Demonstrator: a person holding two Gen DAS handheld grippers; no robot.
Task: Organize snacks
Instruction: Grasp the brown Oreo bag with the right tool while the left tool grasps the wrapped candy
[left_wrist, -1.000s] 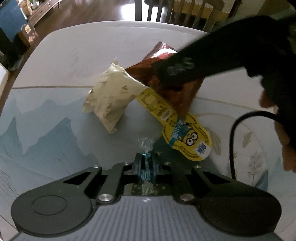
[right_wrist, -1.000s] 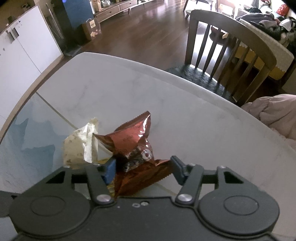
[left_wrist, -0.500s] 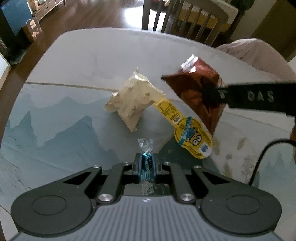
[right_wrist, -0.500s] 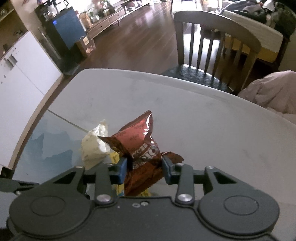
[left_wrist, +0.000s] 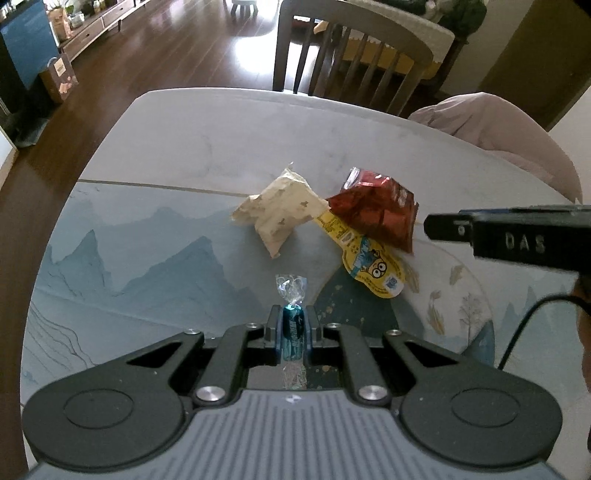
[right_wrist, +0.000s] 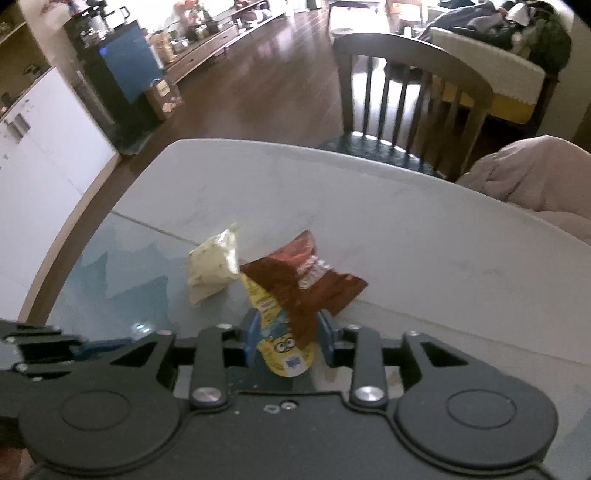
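1. Right wrist view: my right gripper (right_wrist: 286, 338) is clamped on the red snack bag (right_wrist: 306, 284), lifted clear of the counter (right_wrist: 424, 236).
2. Left gripper (left_wrist: 293, 328) pinches the blue candy (left_wrist: 293, 332), long axis pointing forward.
3. Yellow pouch (left_wrist: 369, 258) lies directly under the bag, cream packet (left_wrist: 280, 212) left of it; right gripper's nearer.

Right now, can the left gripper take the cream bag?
Probably not yet. The left gripper is shut on a blue candy, so its jaws are full. The cream bag lies uncovered on the table, nothing in front of it.
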